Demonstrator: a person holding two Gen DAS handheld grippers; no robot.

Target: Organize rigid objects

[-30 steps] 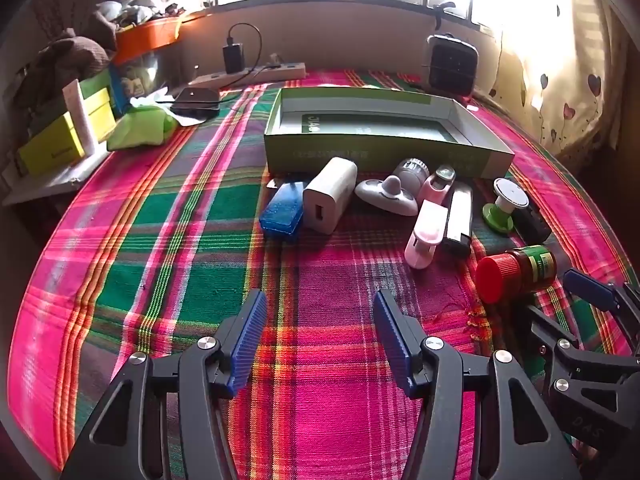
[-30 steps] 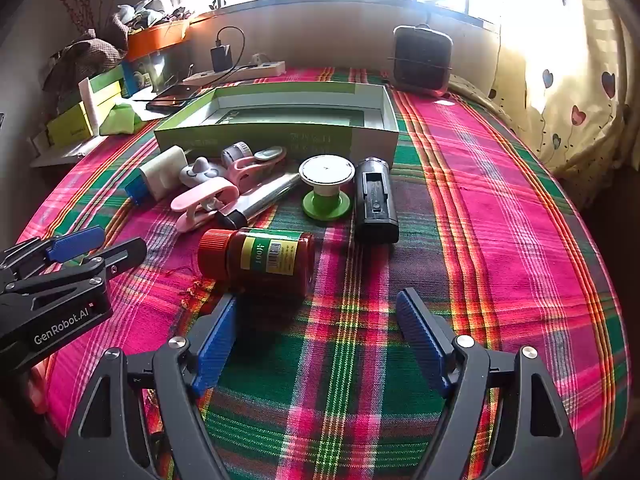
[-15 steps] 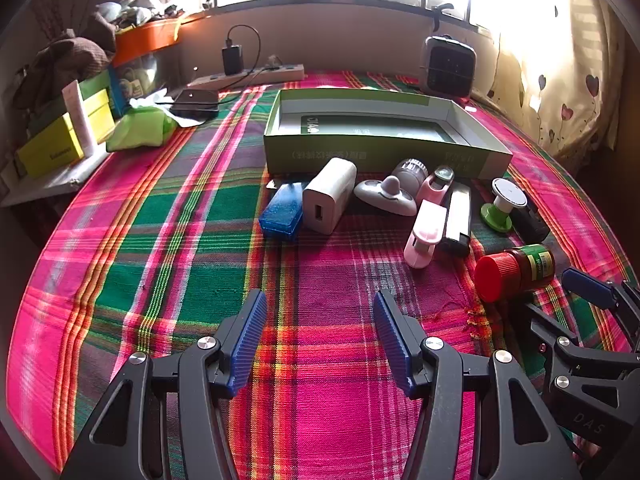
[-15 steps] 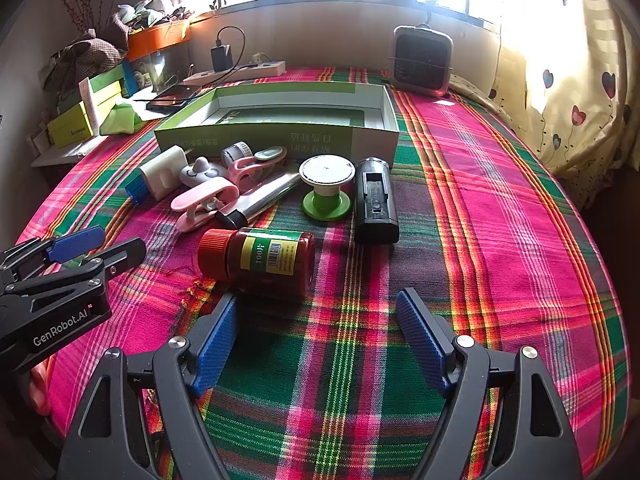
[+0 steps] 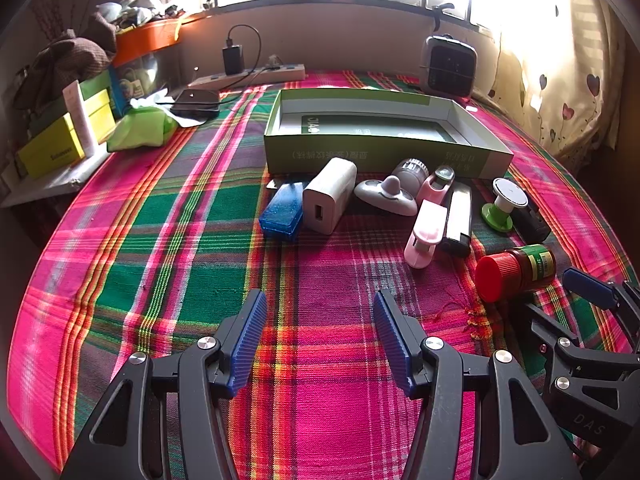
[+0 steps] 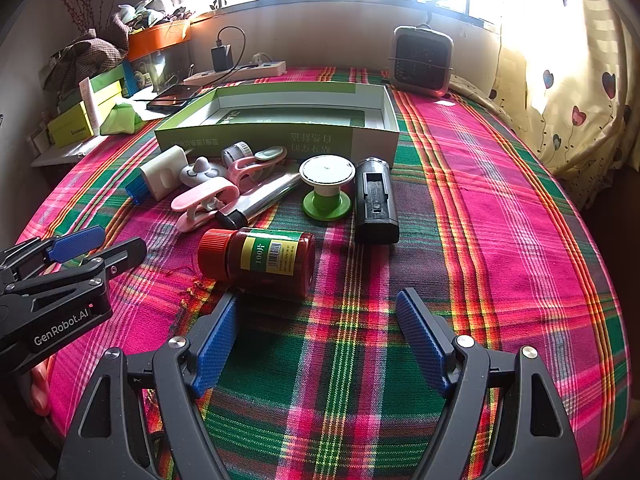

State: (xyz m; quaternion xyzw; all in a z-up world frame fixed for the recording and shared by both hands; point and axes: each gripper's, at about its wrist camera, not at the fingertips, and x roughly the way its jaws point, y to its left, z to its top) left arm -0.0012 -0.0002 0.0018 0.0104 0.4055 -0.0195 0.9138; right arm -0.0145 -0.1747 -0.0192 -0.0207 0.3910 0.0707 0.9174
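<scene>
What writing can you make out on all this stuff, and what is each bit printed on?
"GenRobot.AI": side of the left gripper.
"DAS": body of the right gripper.
"100" plus one character: yellow label of the red bottle; its barcode print is too small to read.
Upside-down Chinese print: front wall of the green box; too blurred to quote.
Dark word on the yellow box: too small to read.

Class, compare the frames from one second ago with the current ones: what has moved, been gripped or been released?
Nothing visibly changed: both grippers, left and right, stay open and empty, and the red bottle still lies on its side in front of the green box.
</scene>
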